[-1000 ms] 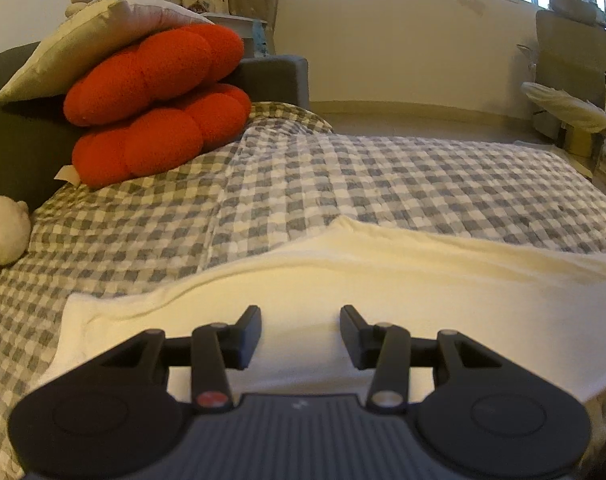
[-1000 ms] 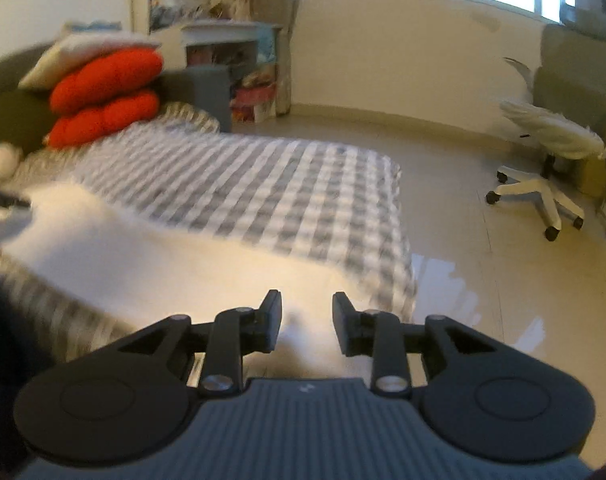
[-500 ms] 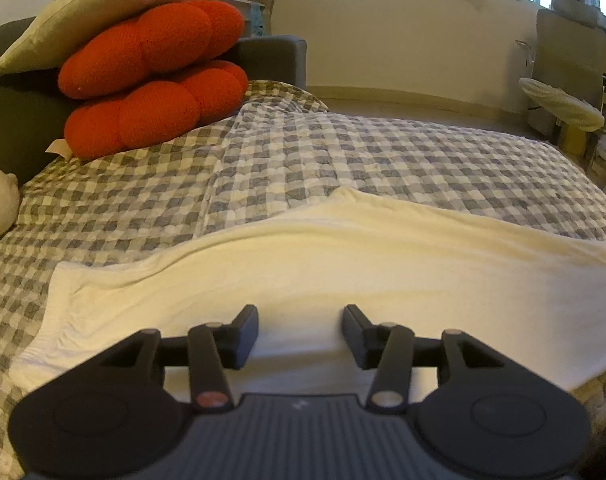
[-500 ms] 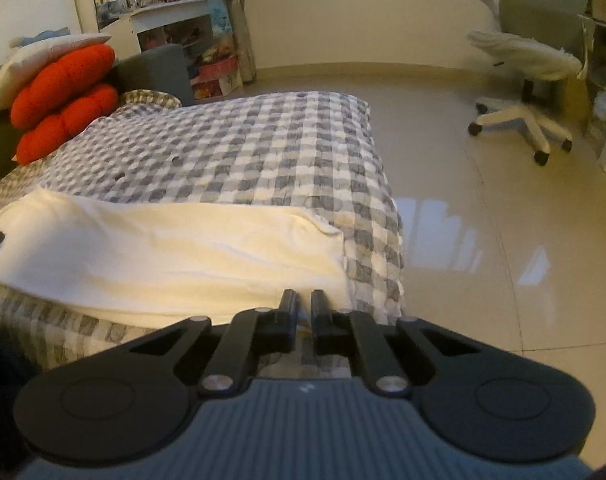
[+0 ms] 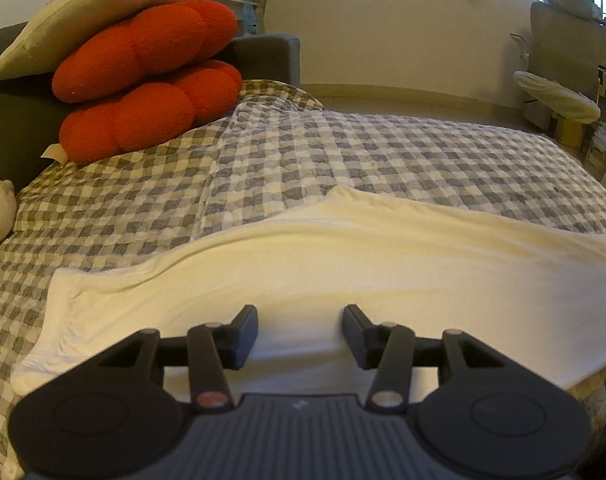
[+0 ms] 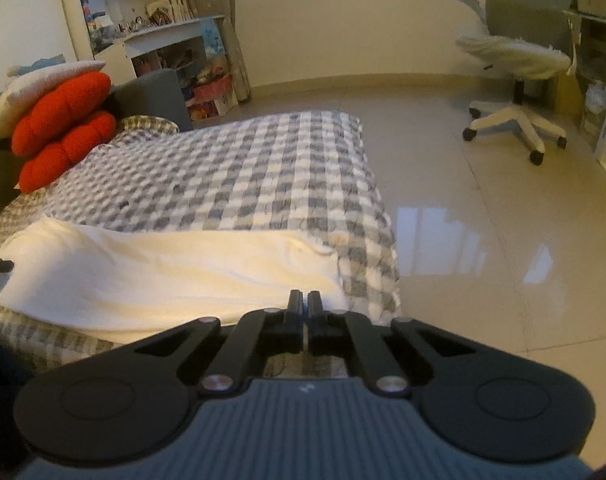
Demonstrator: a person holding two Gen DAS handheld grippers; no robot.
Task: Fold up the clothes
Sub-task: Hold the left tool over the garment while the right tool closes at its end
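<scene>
I see a cream-white garment [image 5: 343,272] on a grey-and-white checked bedcover [image 5: 303,152], two red-orange bobbled cushions [image 5: 143,80] under a beige pillow [image 5: 83,12], and black grippers.

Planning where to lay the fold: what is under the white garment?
The white garment lies on the grey checked bedcover. Whatever the cloth covers is hidden.

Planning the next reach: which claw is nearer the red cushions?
Left. The left claw is over the cream garment's end on the red cushions' side; the right claw is at its opposite end, by the bed's floor-side edge.
</scene>
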